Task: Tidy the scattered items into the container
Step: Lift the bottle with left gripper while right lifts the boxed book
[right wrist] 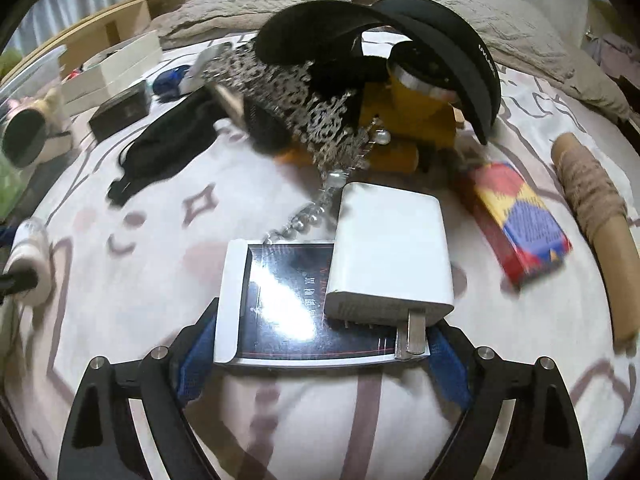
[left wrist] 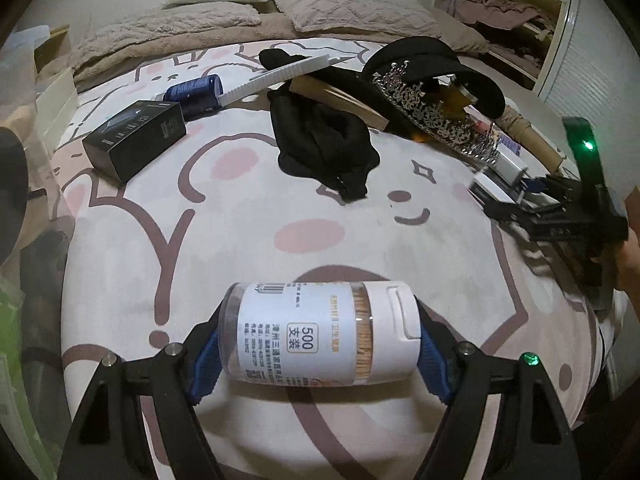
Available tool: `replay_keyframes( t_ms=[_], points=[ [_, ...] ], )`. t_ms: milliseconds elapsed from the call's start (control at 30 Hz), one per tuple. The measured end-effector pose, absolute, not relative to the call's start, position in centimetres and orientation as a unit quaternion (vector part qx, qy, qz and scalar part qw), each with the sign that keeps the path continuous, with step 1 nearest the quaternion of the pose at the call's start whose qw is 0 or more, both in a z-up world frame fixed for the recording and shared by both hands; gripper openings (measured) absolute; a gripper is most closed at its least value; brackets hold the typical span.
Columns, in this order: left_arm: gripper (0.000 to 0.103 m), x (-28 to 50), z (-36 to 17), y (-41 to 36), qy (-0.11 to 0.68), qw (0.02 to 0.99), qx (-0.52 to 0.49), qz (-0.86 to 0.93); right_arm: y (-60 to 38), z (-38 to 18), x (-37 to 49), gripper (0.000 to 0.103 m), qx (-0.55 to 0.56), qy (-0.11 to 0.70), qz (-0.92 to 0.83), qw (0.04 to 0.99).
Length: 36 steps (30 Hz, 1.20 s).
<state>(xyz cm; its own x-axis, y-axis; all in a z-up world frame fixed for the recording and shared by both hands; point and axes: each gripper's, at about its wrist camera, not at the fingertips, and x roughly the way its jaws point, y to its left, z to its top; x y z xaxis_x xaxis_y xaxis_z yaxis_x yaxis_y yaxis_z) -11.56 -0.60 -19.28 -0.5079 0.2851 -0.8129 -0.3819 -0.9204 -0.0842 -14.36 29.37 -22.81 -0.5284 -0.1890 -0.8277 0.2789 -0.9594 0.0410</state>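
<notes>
Toothpick jar (left wrist: 320, 332) crosswise between blue pads, cap rightward

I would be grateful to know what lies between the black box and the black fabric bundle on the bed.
Nothing: in the left wrist view, only bare patterned bedsheet separates the black box from the black fabric bundle.

White-capped toothpick jar (left wrist: 320, 332), black box (left wrist: 134, 142), pink-patterned white bedspread (left wrist: 248, 216).

My left gripper (left wrist: 318, 336) clamped wide, angled down, my right gripper (right wrist: 320, 344) spread, at its 3 o'clock
</notes>
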Motion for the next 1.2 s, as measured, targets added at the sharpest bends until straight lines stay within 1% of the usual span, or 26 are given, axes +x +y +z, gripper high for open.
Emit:
replay_keyframes(
  t_ms=[233,367,667,700,733,767,800,1100,1167,1200],
  points=[
    [0.08,-9.8,-20.2,-0.3,0.084,0.184,-0.445,0.872,28.3,-22.8,-11.4,0.091,0.454,0.042,-0.88,0.131],
    [0.08,-8.9,-21.1,-0.8,0.078,0.179,-0.448,0.872,28.1,-22.8,-9.6,0.091,0.45,0.04,-0.882,0.131],
    [0.082,-7.9,-21.4,-0.6,0.081,0.165,-0.435,0.882,27.7,-22.7,-5.5,0.091,0.43,0.053,-0.892,0.13],
    [0.085,-7.8,-21.5,-0.7,0.079,0.162,-0.436,0.882,27.8,-22.7,-5.3,0.092,0.428,0.051,-0.893,0.131],
    [0.094,-7.9,-21.6,-0.7,0.077,0.158,-0.437,0.882,27.9,-22.8,-5.2,0.092,0.425,0.047,-0.894,0.132],
    [0.1,-7.9,-21.7,-0.8,0.074,0.153,-0.441,0.881,27.9,-22.8,-5.1,0.092,0.424,0.044,-0.895,0.134],
    [0.103,-8.0,-21.8,-0.9,0.069,0.15,-0.446,0.88,28.0,-22.8,-5.1,0.092,0.423,0.041,-0.895,0.135],
    [0.103,-8.5,-22.2,-1.0,0.058,0.152,-0.469,0.868,28.1,-23.0,-5.2,0.093,0.419,0.031,-0.896,0.139],
    [0.103,-8.5,-22.1,-0.8,0.062,0.149,-0.47,0.868,28.2,-23.0,-5.2,0.094,0.418,0.027,-0.897,0.143],
    [0.103,-8.4,-22.1,-0.8,0.063,0.149,-0.469,0.869,28.3,-23.0,-5.2,0.097,0.417,0.021,-0.896,0.149]
  ],
)
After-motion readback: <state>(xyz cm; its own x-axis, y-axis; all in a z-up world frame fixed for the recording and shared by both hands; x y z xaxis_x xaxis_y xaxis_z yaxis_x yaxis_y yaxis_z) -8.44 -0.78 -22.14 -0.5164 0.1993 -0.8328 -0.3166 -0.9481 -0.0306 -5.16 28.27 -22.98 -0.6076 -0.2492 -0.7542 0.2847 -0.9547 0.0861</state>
